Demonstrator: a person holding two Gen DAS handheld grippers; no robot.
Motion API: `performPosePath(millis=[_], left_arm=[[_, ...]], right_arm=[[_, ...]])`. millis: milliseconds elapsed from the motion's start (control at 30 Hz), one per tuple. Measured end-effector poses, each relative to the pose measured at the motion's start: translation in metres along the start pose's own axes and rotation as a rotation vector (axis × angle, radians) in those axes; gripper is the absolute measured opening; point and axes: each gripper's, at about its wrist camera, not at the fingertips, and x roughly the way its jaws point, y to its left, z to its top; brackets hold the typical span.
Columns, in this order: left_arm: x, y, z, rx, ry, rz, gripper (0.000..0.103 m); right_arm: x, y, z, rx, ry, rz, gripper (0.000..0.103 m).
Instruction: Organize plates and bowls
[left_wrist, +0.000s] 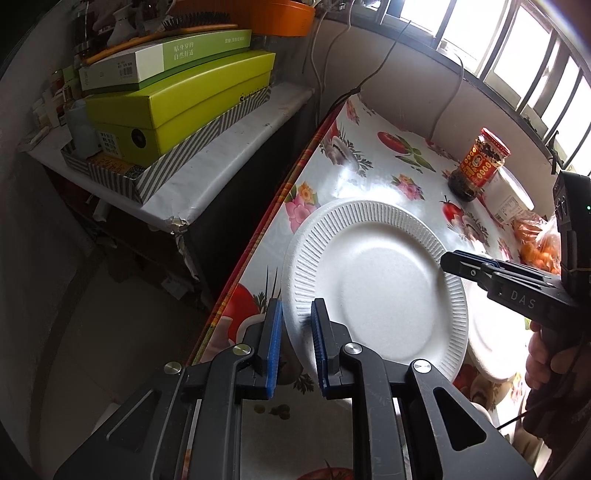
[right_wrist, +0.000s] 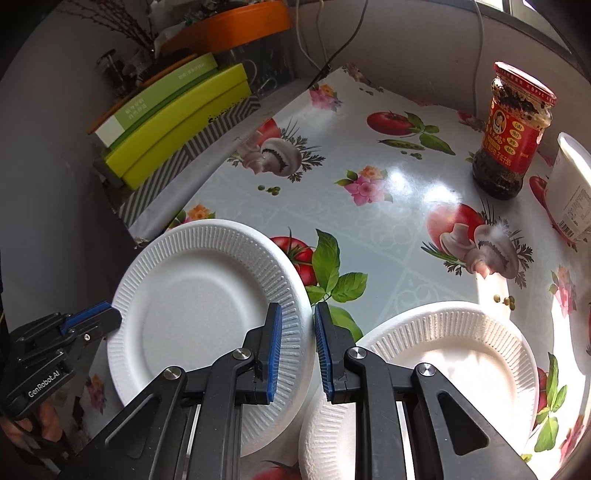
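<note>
A white foam plate (left_wrist: 376, 280) with a ribbed rim hangs tilted just above the patterned table (left_wrist: 373, 177). My left gripper (left_wrist: 297, 332) is shut on its near left rim. My right gripper (right_wrist: 298, 332) is shut on the opposite rim of the same plate (right_wrist: 195, 306). Each gripper shows in the other's view: the right gripper (left_wrist: 452, 263) at the plate's right edge, the left gripper (right_wrist: 112, 318) at its left edge. A second foam plate (right_wrist: 447, 365) lies to the right on the table, with another white foam piece (right_wrist: 321, 428) under its near edge. This second plate (left_wrist: 487, 350) is partly hidden in the left wrist view.
A red-labelled chili sauce jar (right_wrist: 511, 136) and a white tub (right_wrist: 570, 188) stand at the far right. A bag of orange fruit (left_wrist: 539, 243) lies beyond the right gripper. Stacked green boxes (left_wrist: 177, 110) sit on a lower shelf left of the table edge (left_wrist: 258, 240).
</note>
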Motion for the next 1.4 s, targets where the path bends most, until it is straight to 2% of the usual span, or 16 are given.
performPosePath(millis=[667,1033,1400], left_arm=[[-0.051,-0.01,-0.025,0.046,-0.046,-0.038,0.017],[-0.069,-0.028,-0.056,0.094,-0.035,-0.065,0.017],[-0.071,-0.047,-0.09,0.142,0.014,-0.094,0.017]], right_arm=[[-0.061,0.016,-0.036,0.01,-0.05,-0.014,0.018],[-0.096,0.013,-0.072,0.033,-0.07,-0.038,0.018],[-0.115,0.0,-0.121,0.076,-0.046,-0.046,0.018]])
